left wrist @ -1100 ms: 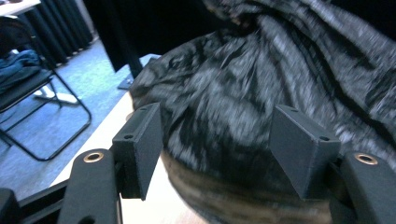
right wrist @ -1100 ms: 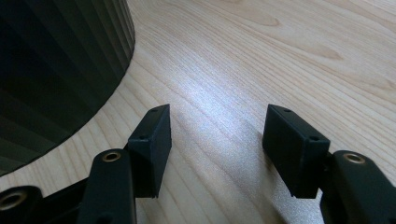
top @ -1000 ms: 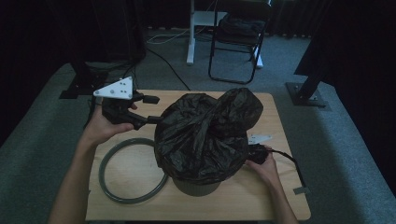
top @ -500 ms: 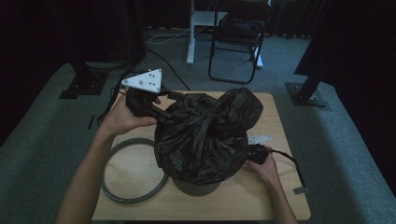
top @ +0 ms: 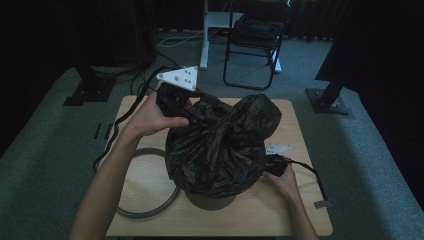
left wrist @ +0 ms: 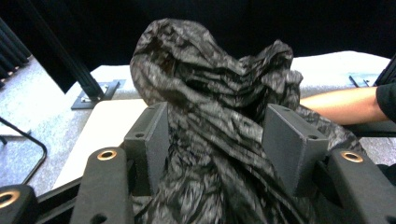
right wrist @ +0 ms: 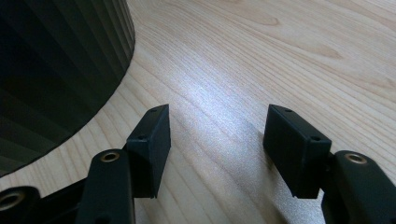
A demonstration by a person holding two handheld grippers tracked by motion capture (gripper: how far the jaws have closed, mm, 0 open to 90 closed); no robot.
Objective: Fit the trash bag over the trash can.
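Black bin liner (top: 220, 145), bunched and heaped over a dark ribbed bin (top: 212, 200) at the middle of the wooden table (top: 305, 200), rises straight ahead of the left gripper (left wrist: 215, 135), whose jaws have just been closing around its twisted folds, pads not yet pressing. The right gripper (right wrist: 217, 140) rests spread and empty on the tabletop beside the bin's base, the farther of the two from the liner's top. A grey ring (top: 150, 205) lies to the left.

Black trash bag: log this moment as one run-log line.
left gripper: jaws closing around black trash bag, not pinched | right gripper: open, nothing between, low over wooden table beside ribbed bin
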